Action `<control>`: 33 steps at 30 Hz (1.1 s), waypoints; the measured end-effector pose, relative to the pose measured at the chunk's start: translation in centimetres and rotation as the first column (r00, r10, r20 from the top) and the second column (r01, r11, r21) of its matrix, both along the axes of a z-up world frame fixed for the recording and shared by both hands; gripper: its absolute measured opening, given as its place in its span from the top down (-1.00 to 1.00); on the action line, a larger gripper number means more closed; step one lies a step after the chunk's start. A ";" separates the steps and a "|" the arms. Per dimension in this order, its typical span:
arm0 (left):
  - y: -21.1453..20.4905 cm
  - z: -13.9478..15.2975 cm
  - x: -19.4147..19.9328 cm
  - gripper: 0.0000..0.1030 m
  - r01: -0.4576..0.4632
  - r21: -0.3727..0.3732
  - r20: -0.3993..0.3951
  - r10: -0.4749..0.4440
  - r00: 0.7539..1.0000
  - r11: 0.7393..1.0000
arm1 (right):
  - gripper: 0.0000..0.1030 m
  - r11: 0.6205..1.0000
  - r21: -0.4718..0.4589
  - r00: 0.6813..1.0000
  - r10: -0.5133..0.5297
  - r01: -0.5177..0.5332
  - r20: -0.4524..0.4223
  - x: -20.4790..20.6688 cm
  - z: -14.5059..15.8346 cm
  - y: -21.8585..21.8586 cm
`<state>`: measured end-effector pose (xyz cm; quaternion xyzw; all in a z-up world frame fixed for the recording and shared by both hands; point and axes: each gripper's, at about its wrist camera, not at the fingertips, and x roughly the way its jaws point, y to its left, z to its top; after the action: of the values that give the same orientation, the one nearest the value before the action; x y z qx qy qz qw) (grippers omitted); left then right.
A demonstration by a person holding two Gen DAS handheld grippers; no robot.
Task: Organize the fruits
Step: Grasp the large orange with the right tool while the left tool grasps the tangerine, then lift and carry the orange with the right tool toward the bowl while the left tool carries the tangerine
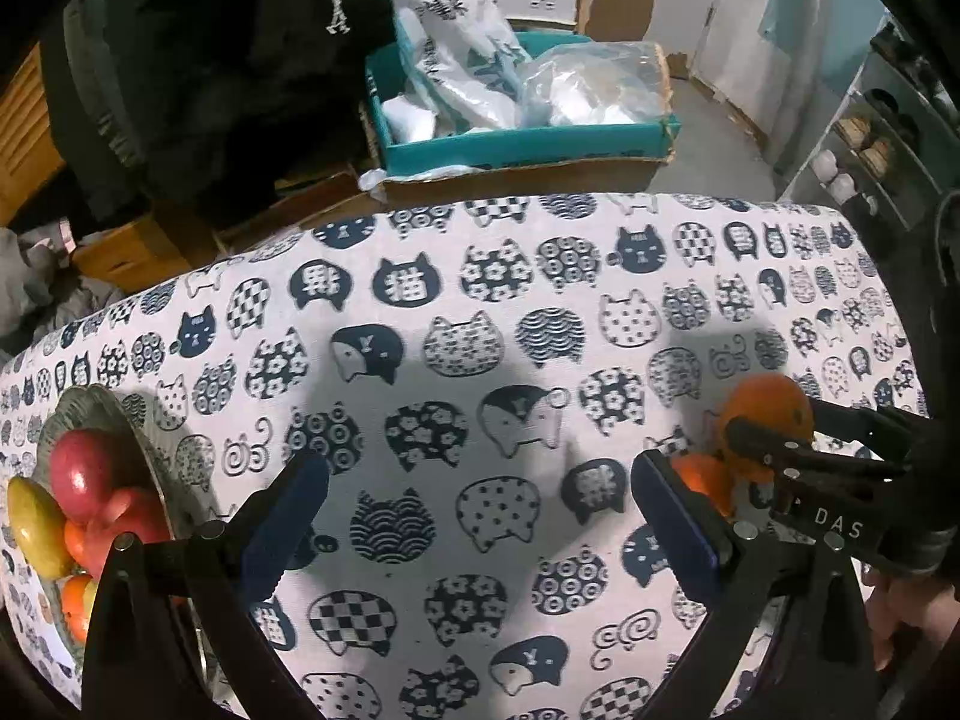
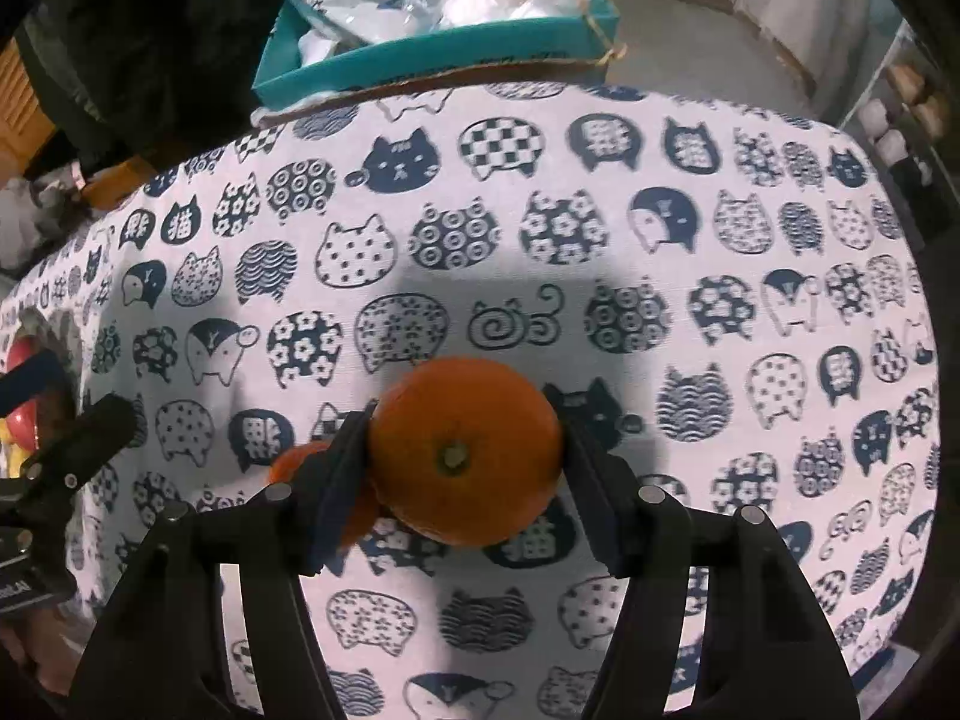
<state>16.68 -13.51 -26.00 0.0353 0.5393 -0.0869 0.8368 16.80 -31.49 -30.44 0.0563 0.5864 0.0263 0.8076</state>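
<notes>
1. The right gripper [image 2: 465,456] sits at the lower centre of the frame, its two black fingers [image 2: 336,480] clamped on an orange [image 2: 465,450], one pad on each side.
2. The orange shows its stem end to the camera.
3. A second orange [image 2: 294,462] peeks out just left of the left finger, partly hidden behind it.
4. Both lie over a tablecloth [image 2: 540,240] printed with navy cat heads, which fills most of the frame.
5. At the left edge, the left gripper [image 2: 66,444] reaches in, with red fruit [image 2: 21,360] behind it.
6. At the top, a teal box [image 2: 420,54] holds plastic bags.
</notes>
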 end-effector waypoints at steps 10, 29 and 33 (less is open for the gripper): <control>-4.1 -0.8 -1.1 -0.98 0.101 -0.007 -0.018 -0.101 0.995 0.995 | -0.25 0.997 -0.023 0.997 -0.078 0.079 0.011 -2.6 1.0 -4.5; -8.7 -4.3 -1.4 -0.71 0.170 -0.061 -0.125 -0.176 0.976 0.984 | -0.27 0.991 -0.032 0.991 -0.130 0.130 -0.020 -5.0 0.1 -8.1; -8.8 -5.1 -1.5 -0.35 0.169 -0.075 -0.150 -0.178 0.972 0.983 | -0.28 0.992 -0.037 0.992 -0.123 0.122 -0.025 -5.3 0.2 -8.1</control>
<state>15.22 -22.34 -31.06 0.0495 0.5951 -0.1789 0.7819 11.55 -39.57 -30.29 0.0782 0.5934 -0.0343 0.8004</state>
